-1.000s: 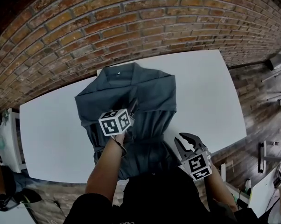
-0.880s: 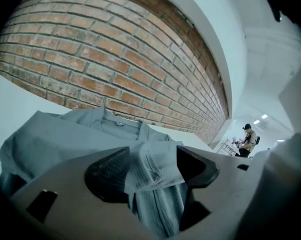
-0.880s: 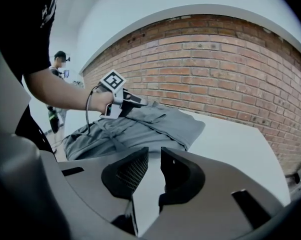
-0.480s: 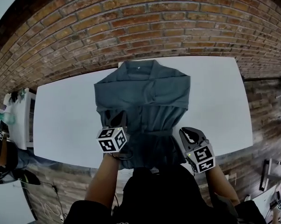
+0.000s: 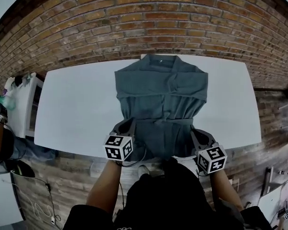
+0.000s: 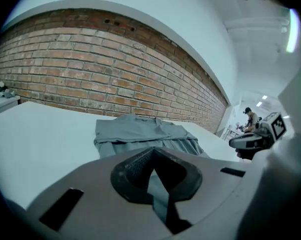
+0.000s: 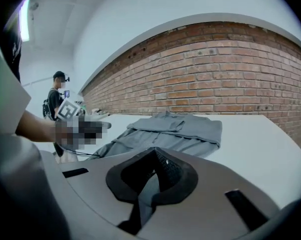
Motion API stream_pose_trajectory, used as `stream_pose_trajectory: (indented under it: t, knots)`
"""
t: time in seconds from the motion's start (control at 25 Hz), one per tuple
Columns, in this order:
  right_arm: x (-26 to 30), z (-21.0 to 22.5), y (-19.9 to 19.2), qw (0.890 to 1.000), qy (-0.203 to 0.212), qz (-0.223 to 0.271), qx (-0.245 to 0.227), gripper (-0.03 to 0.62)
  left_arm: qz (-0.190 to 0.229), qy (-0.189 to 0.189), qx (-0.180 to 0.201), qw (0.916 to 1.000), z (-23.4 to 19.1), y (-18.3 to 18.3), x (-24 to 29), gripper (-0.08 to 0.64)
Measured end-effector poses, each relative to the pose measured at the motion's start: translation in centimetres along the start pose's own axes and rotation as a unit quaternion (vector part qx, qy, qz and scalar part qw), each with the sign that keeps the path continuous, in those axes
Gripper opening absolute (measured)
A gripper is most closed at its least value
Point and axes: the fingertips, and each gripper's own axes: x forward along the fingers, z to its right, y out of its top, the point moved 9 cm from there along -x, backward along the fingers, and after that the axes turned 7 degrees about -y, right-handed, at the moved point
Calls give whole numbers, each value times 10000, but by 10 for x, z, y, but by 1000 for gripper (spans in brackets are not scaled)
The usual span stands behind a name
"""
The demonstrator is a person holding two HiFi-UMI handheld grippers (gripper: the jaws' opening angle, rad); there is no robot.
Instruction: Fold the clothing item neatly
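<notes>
1. L gripper: jaws pinched shut on garment, near-left hem corner.
2. R gripper: same, near-right hem corner.
3. Garment lies flat on table, collar twd wall.

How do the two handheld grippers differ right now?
The left gripper pinches the left hem corner of the gray garment; the right gripper pinches its right one. The right gripper's jaws have just been closing on the cloth; the left gripper's sit shut on it. Both grip the hem near the front edge of the table.
</notes>
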Motion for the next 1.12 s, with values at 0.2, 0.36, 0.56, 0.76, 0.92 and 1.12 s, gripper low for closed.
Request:
stream_pose_trajectory:
  t: [0.2, 0.36, 0.56, 0.76, 0.92, 1.12]
  knots:
    - [-28, -36, -18, 9988, -387, -13, 316, 0, 17, -187, 211, 9996, -11, -21, -59, -2]
    - [-48, -49, -35, 9960, -682, -111, 559, 0, -68, -327, 188, 9993, -19, -47, -100, -2]
    - [-59, -57, -61, 9939, -759, -486, 628, 0, -432, -529, 133, 9976, -21, -96, -136, -2]
    - [-61, -57, -86, 9945, -565, -857, 219, 0, -918, -708, 106, 9932, -21, -149, -151, -2]
    - [-67, -45, -120, 9915, -387, -1241, 26, 0, -1417, -720, 191, 9871, -20, -191, -156, -2]
    - [-73, -27, -162, 9866, -351, -1571, -279, 1, -2062, -653, 328, 9758, -23, -230, -141, 27]
